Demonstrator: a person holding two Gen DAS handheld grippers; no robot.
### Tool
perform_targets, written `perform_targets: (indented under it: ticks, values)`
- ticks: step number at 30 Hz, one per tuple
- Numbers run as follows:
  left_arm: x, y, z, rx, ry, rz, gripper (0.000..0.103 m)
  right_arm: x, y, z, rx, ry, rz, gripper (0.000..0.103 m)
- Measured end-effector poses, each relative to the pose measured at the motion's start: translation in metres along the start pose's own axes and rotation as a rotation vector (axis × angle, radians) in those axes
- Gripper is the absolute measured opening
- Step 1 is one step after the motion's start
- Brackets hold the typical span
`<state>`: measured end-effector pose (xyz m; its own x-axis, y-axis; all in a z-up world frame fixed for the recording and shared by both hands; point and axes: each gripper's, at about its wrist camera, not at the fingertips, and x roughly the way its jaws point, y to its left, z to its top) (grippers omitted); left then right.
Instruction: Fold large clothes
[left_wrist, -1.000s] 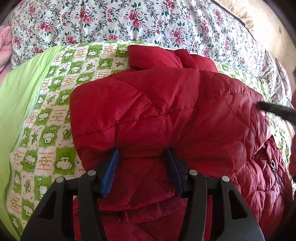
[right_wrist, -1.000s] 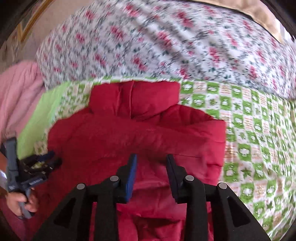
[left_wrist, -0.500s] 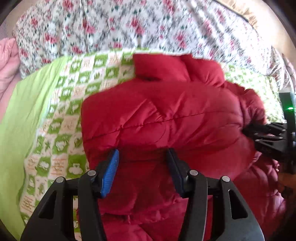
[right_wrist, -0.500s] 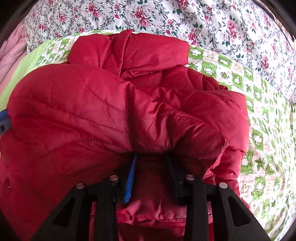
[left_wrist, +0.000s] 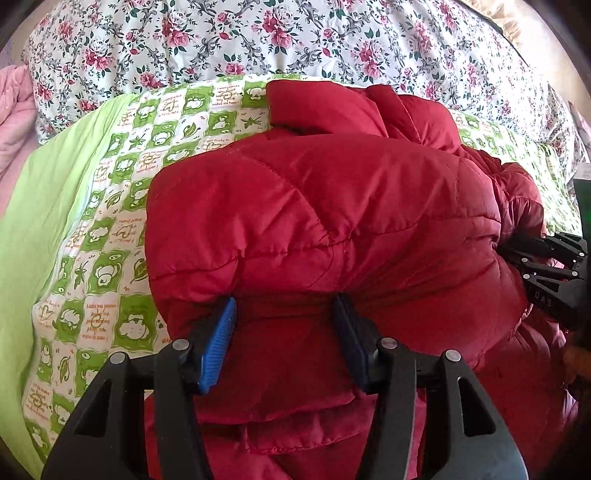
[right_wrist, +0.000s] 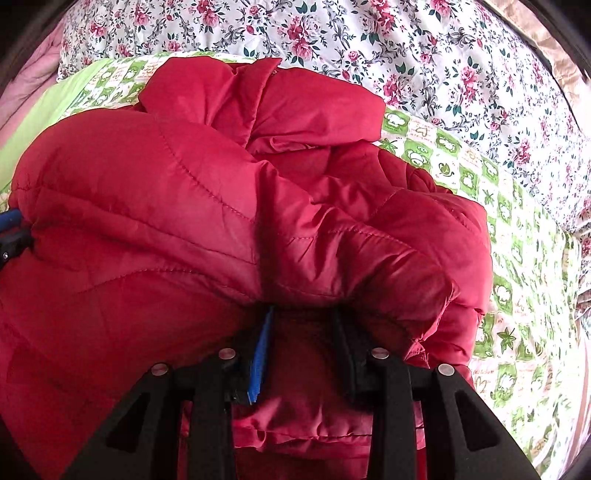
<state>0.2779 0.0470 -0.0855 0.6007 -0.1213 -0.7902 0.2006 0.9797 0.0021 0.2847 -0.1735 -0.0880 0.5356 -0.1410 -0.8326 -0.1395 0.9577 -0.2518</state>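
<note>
On the far left lies a pink blanket (left_wrist: 14, 110), and next to it a plain green sheet (left_wrist: 44, 206) that joins a green-and-white checked quilt (left_wrist: 110, 236). A white duvet with red flowers (left_wrist: 295, 37) runs along the far side, behind everything. On the checked quilt, in the middle, lies the red padded jacket (left_wrist: 332, 206), folded over on itself into a thick bundle, with its collar part at the far end. At the near left edge of the bundle is the left gripper (left_wrist: 286, 332); its jaws stand partly spread with a thick fold of the jacket between them, and the pads seem to press on it. To the right, the right gripper (right_wrist: 303, 343) pinches a narrower fold of the jacket at the near right side, its jaws closer together.
</note>
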Motion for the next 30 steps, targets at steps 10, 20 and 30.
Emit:
perform_targets:
  ticks: [10,20,30]
  values:
    - [0.003,0.0,-0.001,0.002,-0.002,0.004,0.055,0.0,0.001,-0.002,-0.009,-0.007,-0.004,0.033]
    - [-0.021,-0.004,-0.005,0.01,-0.035,0.037,0.054,-0.04,-0.011,-0.005,0.041,-0.037,0.003,0.044]
    - [-0.079,-0.007,-0.026,0.002,-0.059,0.016,0.054,-0.105,-0.003,-0.036,-0.006,-0.078,0.021,0.058]
